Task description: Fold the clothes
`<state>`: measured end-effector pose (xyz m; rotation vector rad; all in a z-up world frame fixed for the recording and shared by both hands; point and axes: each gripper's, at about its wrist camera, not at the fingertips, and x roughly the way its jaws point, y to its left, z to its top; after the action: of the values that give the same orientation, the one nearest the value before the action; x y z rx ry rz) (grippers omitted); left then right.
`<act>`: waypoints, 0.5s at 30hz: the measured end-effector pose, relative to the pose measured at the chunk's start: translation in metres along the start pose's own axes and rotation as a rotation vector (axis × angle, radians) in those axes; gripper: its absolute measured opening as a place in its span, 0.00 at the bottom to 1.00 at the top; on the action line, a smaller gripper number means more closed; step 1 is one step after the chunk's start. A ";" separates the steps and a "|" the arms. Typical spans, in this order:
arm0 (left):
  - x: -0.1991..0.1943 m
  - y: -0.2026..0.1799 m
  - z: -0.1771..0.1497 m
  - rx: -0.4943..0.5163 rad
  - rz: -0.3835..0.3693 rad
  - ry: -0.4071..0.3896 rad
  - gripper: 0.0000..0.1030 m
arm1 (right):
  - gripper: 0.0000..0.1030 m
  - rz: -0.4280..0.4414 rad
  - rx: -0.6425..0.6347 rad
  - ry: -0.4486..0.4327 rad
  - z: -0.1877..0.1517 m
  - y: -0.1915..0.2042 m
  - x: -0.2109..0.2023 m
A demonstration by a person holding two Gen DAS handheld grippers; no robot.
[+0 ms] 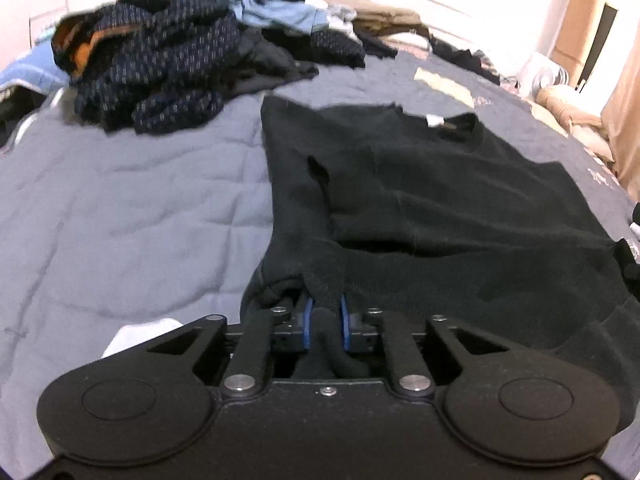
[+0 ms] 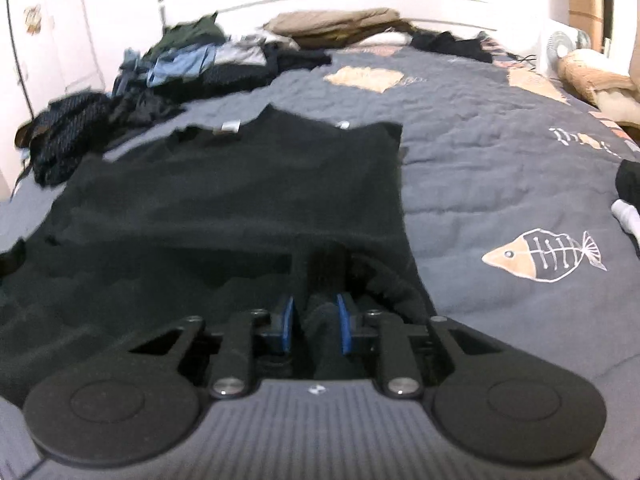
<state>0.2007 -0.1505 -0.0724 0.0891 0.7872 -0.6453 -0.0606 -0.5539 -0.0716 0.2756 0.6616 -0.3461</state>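
A black sweater (image 1: 460, 192) lies spread flat on the grey quilt (image 1: 120, 200), its collar with a white label at the far end. In the left wrist view my left gripper (image 1: 325, 312) is at the sweater's near left edge, its blue pads (image 1: 307, 320) shut on a bunched fold of the black fabric. The right wrist view shows the same sweater (image 2: 240, 192), with my right gripper (image 2: 316, 312) at its near right corner. A thick roll of black cloth fills the gap between the right gripper's blue pads (image 2: 343, 320). Both fingertips are partly buried in fabric.
A heap of unfolded clothes (image 1: 160, 64), dark patterned and light blue, lies at the far left of the bed, also seen as the heap (image 2: 192, 64). Tan folded items (image 2: 332, 24) sit by the headboard. A white fan (image 2: 560, 46) stands at the far right. The quilt has a fish print (image 2: 544, 256).
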 end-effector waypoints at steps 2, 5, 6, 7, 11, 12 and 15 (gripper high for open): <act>-0.014 -0.004 0.005 0.010 0.002 -0.052 0.12 | 0.19 0.011 0.034 -0.040 0.007 -0.003 -0.010; -0.040 -0.010 0.017 0.024 -0.006 -0.142 0.11 | 0.19 0.055 0.098 -0.123 0.020 -0.010 -0.033; -0.047 -0.011 0.021 0.025 -0.008 -0.169 0.11 | 0.19 0.062 0.110 -0.145 0.026 -0.013 -0.038; -0.055 -0.013 0.025 0.027 -0.010 -0.196 0.11 | 0.19 0.070 0.121 -0.168 0.032 -0.015 -0.042; -0.054 -0.011 0.050 0.003 -0.005 -0.245 0.11 | 0.18 0.097 0.172 -0.255 0.056 -0.027 -0.056; -0.049 -0.010 0.057 0.003 -0.002 -0.245 0.11 | 0.18 0.102 0.189 -0.265 0.064 -0.031 -0.052; -0.019 -0.011 0.078 0.027 0.012 -0.210 0.11 | 0.18 0.090 0.167 -0.229 0.087 -0.036 -0.026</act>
<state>0.2335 -0.1734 -0.0020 0.0495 0.5749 -0.6425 -0.0459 -0.6117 0.0057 0.4171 0.3941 -0.3407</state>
